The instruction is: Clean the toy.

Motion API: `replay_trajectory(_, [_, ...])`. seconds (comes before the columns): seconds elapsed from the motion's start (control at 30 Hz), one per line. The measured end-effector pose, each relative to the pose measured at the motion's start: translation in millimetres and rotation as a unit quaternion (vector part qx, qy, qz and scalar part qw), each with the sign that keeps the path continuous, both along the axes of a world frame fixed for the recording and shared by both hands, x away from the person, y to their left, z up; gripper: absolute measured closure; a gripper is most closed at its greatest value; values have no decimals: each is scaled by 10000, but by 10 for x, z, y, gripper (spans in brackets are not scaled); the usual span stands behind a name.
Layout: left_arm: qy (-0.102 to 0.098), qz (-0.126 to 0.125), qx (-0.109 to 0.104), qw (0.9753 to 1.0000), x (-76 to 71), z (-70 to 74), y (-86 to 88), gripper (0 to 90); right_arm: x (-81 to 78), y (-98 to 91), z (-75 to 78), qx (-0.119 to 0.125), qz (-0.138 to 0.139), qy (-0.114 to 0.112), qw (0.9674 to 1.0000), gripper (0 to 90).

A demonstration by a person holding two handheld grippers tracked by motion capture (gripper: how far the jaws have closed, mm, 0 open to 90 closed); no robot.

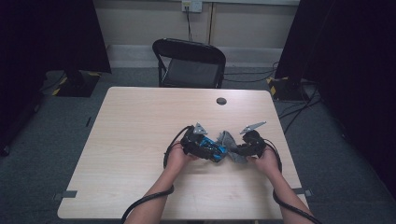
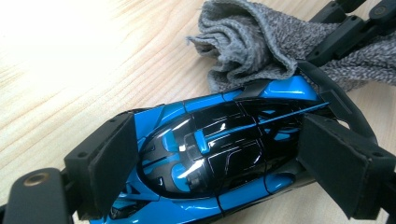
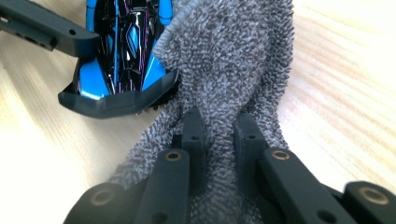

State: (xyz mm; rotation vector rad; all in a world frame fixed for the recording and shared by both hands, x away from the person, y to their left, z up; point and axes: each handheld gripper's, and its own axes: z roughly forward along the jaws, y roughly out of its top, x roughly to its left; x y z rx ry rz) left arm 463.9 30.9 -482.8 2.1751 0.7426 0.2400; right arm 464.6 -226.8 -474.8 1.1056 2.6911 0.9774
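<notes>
The left gripper (image 2: 212,158) has its fingers clamped on the sides of a blue-and-black toy car (image 2: 219,154). The right gripper (image 3: 219,135) pinches a grey towel (image 3: 229,60) that touches the car's tail at upper left. In the high view both sit lower centre on the surface (image 1: 140,121), with bare wood all around; the car's long axis runs left-right.

A light wooden rectangular table (image 1: 140,140) stands on grey carpet (image 1: 56,121); a black folding chair (image 1: 189,63) faces it, black curtains (image 1: 345,56) flanking.
</notes>
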Motion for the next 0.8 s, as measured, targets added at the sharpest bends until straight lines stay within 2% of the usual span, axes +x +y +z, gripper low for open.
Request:
replay_trajectory(0.57, [32, 8, 40, 10000, 6, 10, -9, 124, -162, -205, 23, -57, 48, 46, 10000, 783])
replay_trajectory(0.8, [27, 10, 34, 10000, 3, 9, -7, 124, -259, -369, 21, 94, -26, 124, 9999, 782])
